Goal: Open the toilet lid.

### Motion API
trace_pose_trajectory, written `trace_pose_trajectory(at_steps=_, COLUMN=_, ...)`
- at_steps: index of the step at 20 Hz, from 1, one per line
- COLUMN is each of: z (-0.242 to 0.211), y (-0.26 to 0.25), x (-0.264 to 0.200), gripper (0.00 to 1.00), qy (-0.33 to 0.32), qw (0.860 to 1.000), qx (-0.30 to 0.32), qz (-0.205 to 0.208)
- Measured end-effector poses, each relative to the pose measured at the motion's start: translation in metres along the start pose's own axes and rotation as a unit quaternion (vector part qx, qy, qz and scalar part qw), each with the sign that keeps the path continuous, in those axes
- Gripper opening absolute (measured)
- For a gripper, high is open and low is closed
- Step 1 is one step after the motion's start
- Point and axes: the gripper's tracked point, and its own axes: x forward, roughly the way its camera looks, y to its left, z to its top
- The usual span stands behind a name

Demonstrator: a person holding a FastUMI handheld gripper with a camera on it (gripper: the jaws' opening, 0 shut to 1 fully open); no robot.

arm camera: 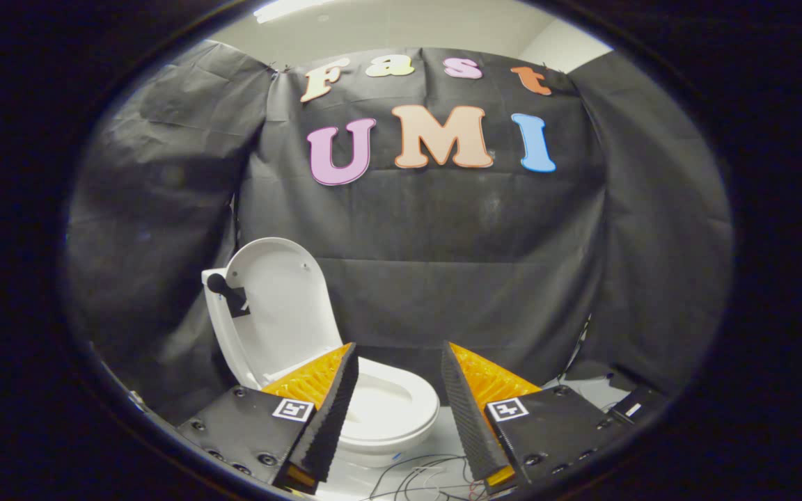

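Already the lid (277, 306) stands upright above the bowl (390, 407); gripper (397, 383) wide open, empty, probably only withdrawal remains.

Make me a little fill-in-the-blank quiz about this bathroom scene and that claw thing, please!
1. The toilet lid stands ____, leaning back on the tank.
2. The claw is ____, with nothing between its two fingers.
3. The toilet seat lies ____ on the white bowl.
4. Loose ____ lie on the floor just ahead of the toilet.

Missing words: raised; open; down; wires
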Motion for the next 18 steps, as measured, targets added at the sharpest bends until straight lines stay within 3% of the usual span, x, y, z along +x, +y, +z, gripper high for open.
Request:
trace_pose_trajectory(at_steps=6, z=0.018, y=0.002, x=-0.032, gripper=0.74, qy=-0.051, qw=0.999, qx=-0.002, qz=0.005)
trace_pose_trajectory(at_steps=12, z=0.011, y=0.003, x=-0.027, gripper=0.74, qy=-0.035, qw=0.999, qx=-0.005, qz=0.005)
trace_pose_trajectory(at_steps=17, z=0.012, y=0.003, x=-0.031, gripper=1.0, qy=-0.034, qw=0.999, qx=-0.003, qz=0.004)
trace_pose_trajectory(at_steps=18, z=0.012, y=0.004, x=-0.031, gripper=1.0, qy=-0.034, qw=0.999, qx=-0.002, qz=0.004)
